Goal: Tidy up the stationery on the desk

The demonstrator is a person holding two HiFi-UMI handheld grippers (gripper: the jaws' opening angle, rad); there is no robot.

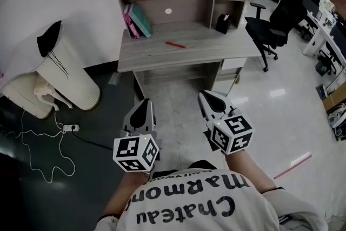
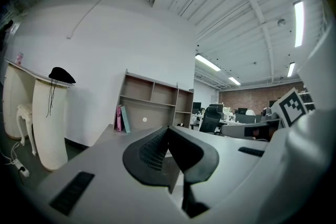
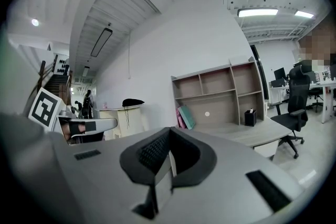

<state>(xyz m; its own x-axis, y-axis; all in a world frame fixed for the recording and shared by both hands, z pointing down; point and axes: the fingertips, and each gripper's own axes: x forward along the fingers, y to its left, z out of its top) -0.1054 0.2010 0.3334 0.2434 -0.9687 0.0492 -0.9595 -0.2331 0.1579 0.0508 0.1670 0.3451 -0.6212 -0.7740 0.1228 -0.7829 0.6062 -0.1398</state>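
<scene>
Task barely started, by the look of it. The thin red pen (image 1: pixel 175 45) lies loose on the pale grey wooden desk (image 1: pixel 157 57), near the middle and well apart from the small black pen holder (image 1: pixel 223 24) at the back right. Likely left to do: get the red pen into the black pen holder.

The left gripper (image 1: pixel 141 108) and right gripper (image 1: pixel 208 99) are both far from the desk. Their jaws are pressed together with nothing between them; each gripper's own view confirms it.

Counts:
- One red pen and one black pen holder.
- Upright books (image 1: pixel 136 21) at back left - pink and teal, about three, exact number unclear.
- Two grippers.
</scene>
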